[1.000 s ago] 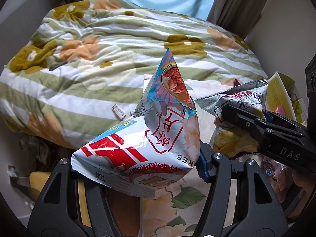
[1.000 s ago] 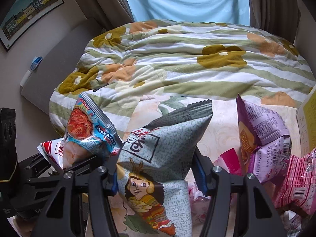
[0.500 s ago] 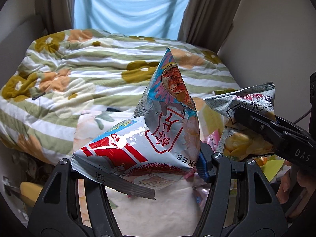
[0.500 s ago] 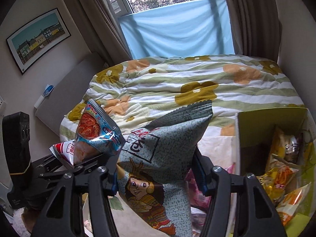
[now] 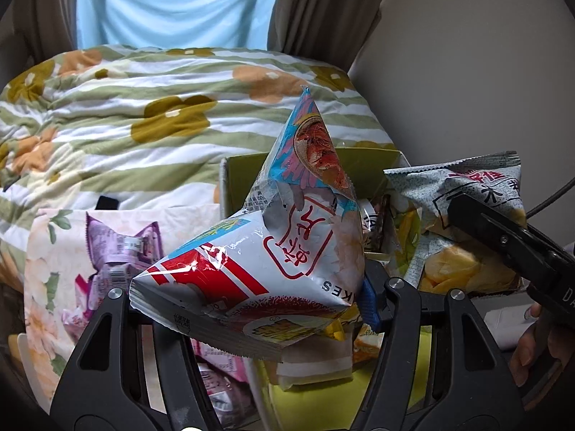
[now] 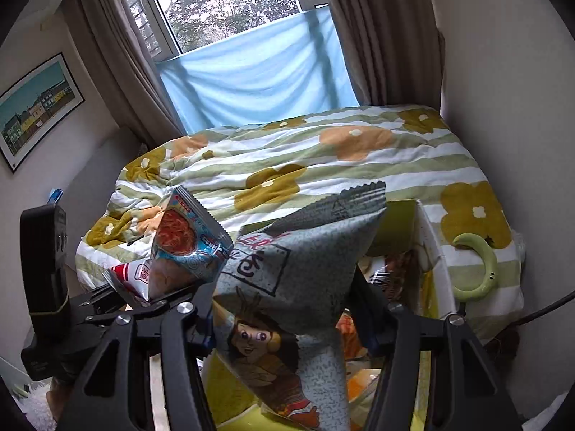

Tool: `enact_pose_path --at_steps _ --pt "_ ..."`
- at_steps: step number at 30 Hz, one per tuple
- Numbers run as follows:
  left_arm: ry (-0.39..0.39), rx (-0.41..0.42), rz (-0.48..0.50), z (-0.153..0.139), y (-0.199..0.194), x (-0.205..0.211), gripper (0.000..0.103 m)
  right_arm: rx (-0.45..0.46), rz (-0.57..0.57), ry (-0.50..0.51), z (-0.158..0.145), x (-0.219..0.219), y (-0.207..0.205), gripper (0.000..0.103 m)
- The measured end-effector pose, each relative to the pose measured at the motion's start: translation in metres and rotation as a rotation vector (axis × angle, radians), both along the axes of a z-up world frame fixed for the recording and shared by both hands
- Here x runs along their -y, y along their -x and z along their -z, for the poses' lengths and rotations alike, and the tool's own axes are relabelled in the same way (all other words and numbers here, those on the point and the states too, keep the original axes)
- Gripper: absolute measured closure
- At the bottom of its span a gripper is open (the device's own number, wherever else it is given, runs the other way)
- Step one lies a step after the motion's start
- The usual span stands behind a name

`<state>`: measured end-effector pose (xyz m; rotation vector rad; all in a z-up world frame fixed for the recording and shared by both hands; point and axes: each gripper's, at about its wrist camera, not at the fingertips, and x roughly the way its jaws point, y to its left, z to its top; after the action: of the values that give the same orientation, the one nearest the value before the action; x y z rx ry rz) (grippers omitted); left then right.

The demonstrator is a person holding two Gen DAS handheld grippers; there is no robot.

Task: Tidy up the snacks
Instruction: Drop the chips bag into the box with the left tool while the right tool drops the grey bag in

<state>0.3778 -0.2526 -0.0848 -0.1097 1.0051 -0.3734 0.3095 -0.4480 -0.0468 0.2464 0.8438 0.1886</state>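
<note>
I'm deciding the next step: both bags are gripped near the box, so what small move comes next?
Probably lower both into the green box and let go: the left hand-held gripper pinches the prawn cracker bag, the right hand-held gripper the grey bag, above its opening.

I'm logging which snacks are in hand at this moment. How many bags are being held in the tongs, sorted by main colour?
White and red bag: 1, in the left tongs
Grey bag: 1, in the right tongs
Total: 2
</note>
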Motion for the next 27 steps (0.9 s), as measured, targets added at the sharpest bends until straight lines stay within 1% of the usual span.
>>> enact_pose_path --at_steps 6,8,9,11,12,13,14,16,20,23,27 --pt "0.001 -0.087 -0.002 0.031 -0.026 0.029 0.044 -0.051 0.031 -0.014 0.014 0.030 -0.008 0.049" --pt "-0.005 -0.099 -0.008 0.038 -0.035 0.033 0.043 -0.065 0.038 -0.016 0.018 0.036 -0.010 0.049" --pt "-0.017 -0.100 -0.015 0.040 -0.040 0.035 0.041 -0.070 0.040 -0.016 0.021 0.038 -0.011 0.049" --pt "-0.036 -0.107 -0.013 0.043 -0.043 0.037 0.025 -0.076 0.051 -0.019 0.025 0.039 -0.013 0.049" --pt "-0.045 -0.106 -0.017 0.043 -0.044 0.034 0.006 -0.079 0.058 -0.023 0.027 0.040 -0.013 0.049" --pt "-0.053 -0.089 -0.027 0.041 -0.043 0.033 0.000 -0.084 0.067 -0.028 0.029 0.042 -0.013 0.049" --pt "-0.056 -0.075 -0.029 0.038 -0.042 0.030 0.000 -0.088 0.075 -0.035 0.030 0.042 -0.013 0.049" --pt "-0.070 -0.073 -0.019 0.037 -0.042 0.026 0.000 -0.096 0.083 -0.042 0.034 0.041 -0.014 0.049" --pt "-0.090 -0.066 0.005 0.032 -0.026 0.013 0.000 -0.109 0.096 -0.050 0.040 0.040 -0.017 0.049" --pt "-0.099 -0.055 0.018 0.025 -0.013 0.005 0.000 -0.112 0.098 -0.053 0.040 0.036 -0.018 0.049" --pt "-0.100 -0.032 0.009 0.017 0.003 -0.006 0.000 -0.112 0.080 -0.044 0.037 0.032 -0.026 0.049"
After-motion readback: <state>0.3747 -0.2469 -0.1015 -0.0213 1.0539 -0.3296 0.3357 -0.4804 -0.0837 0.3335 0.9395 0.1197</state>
